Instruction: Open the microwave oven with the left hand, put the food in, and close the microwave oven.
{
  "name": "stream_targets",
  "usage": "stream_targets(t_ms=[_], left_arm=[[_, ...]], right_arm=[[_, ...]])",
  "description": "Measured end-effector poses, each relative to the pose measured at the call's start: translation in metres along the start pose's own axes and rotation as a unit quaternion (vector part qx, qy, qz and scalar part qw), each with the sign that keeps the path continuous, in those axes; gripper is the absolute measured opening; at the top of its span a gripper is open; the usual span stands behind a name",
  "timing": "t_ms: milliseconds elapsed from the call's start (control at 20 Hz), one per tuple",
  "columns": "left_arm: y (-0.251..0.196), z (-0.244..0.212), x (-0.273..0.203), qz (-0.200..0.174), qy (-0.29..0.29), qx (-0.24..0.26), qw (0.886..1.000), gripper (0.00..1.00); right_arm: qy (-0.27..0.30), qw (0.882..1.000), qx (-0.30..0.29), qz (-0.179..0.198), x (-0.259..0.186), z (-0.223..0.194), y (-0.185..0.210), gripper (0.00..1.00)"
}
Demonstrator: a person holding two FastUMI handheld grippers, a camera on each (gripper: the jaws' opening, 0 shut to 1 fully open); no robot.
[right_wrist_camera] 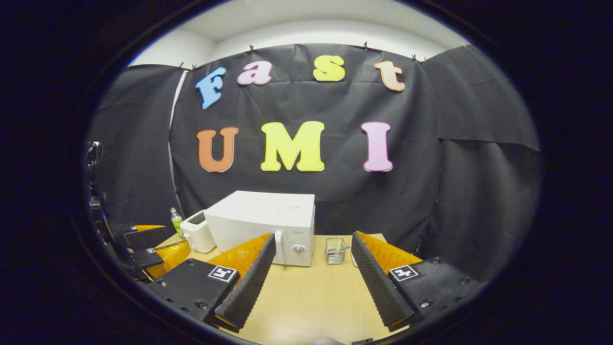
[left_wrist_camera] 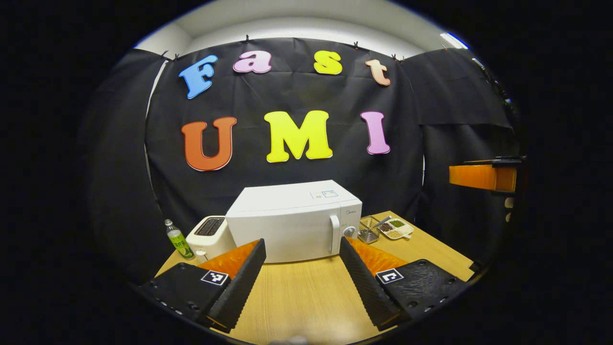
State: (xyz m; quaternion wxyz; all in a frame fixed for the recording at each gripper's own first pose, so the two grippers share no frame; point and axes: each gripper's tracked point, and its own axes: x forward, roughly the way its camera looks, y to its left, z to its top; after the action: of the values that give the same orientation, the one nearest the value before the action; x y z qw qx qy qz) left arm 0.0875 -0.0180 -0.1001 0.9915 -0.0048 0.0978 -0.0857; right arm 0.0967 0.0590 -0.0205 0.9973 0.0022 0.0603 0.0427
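Left gripper view looks straight at the microwave oven (left_wrist_camera: pixel 293 221), a white box that stands shut at the back of the bench (left_wrist_camera: pixel 306 297), its long side across the view. Its upright door handle (left_wrist_camera: pixel 334 234) runs top to bottom near the right end of the front, just beside the knob (left_wrist_camera: pixel 350 231). The left gripper (left_wrist_camera: pixel 302 282) hovers low over the bench with its jaws spread wide and nothing between them; the oven lies straight ahead of it, apart from the fingertips, and the handle sits a little right of the gripper's midline, close above the right finger in the picture. I judge the coming move turns on that: the handle is vertical and on the far right of the door, so the left gripper must go forward and slightly right to catch it, then swing the door out.

In the right gripper view the right gripper (right_wrist_camera: pixel 313 280) is also wide open and empty, with the oven ahead and to its left, so the left gripper looks the better lined up on the handle.

The food appears to be the small divided dish (left_wrist_camera: pixel 396 228) just right of the oven, beside a wire basket (left_wrist_camera: pixel 368 231). Left of the oven stand a white toaster (left_wrist_camera: pixel 210 235) and, farther out, a green bottle (left_wrist_camera: pixel 177 239).
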Motion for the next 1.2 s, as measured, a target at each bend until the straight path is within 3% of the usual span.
stream_targets(t_ms=[350, 400, 450, 500, 550, 600, 650, 750, 800, 850, 950, 1000, 1150, 1200], left_arm=[[0.076, 0.092, -0.062, 0.084, -0.069, -0.026, 0.994, 0.96], [0.085, 0.102, -0.069, 0.097, -0.080, -0.027, 0.992, 0.96], [0.088, 0.114, -0.071, 0.101, -0.093, -0.030, 0.990, 0.97], [0.088, 0.123, -0.073, 0.098, -0.103, -0.030, 0.989, 0.86], [0.085, 0.129, -0.076, 0.095, -0.110, -0.029, 0.989, 0.94], [0.083, 0.135, -0.076, 0.092, -0.114, -0.028, 0.989, 0.94], [0.082, 0.139, -0.077, 0.088, -0.119, -0.025, 0.989, 0.94], [0.072, 0.143, -0.076, 0.074, -0.123, -0.023, 0.989, 0.94], [0.070, 0.145, -0.076, 0.072, -0.127, -0.024, 0.989, 0.94], [0.069, 0.145, -0.074, 0.069, -0.125, -0.026, 0.989, 0.83], [0.066, 0.144, -0.072, 0.066, -0.120, -0.031, 0.990, 0.83], [0.066, 0.145, -0.072, 0.068, -0.122, -0.031, 0.990, 0.94], [0.067, 0.148, -0.072, 0.075, -0.127, -0.015, 0.989, 0.94], [0.065, 0.149, -0.072, 0.074, -0.128, -0.015, 0.989, 0.94]], right_arm=[[-0.068, 0.997, 0.020, 0.019, -0.022, 0.062, 0.031, 0.92], [-0.069, 0.997, 0.018, 0.016, -0.024, 0.064, 0.030, 1.00], [-0.074, 0.997, 0.020, 0.015, -0.026, 0.071, 0.029, 0.92], [-0.077, 0.997, 0.024, 0.017, -0.027, 0.076, 0.033, 1.00], [-0.081, 0.996, 0.030, 0.017, -0.028, 0.081, 0.034, 0.92], [-0.081, 0.996, 0.031, 0.014, -0.029, 0.084, 0.033, 1.00], [-0.083, 0.996, 0.027, 0.012, -0.030, 0.086, 0.031, 0.91], [-0.085, 0.996, 0.019, 0.008, -0.034, 0.091, 0.030, 0.92], [-0.085, 0.996, 0.016, 0.006, -0.033, 0.092, 0.030, 1.00], [-0.084, 0.996, 0.015, 0.007, -0.034, 0.092, 0.030, 0.91], [-0.081, 0.997, 0.014, 0.008, -0.035, 0.089, 0.030, 0.92], [-0.081, 0.997, 0.016, 0.008, -0.036, 0.091, 0.030, 1.00], [-0.085, 0.996, 0.027, 0.005, -0.039, 0.095, 0.025, 0.92], [-0.085, 0.996, 0.030, 0.005, -0.039, 0.096, 0.024, 1.00]])
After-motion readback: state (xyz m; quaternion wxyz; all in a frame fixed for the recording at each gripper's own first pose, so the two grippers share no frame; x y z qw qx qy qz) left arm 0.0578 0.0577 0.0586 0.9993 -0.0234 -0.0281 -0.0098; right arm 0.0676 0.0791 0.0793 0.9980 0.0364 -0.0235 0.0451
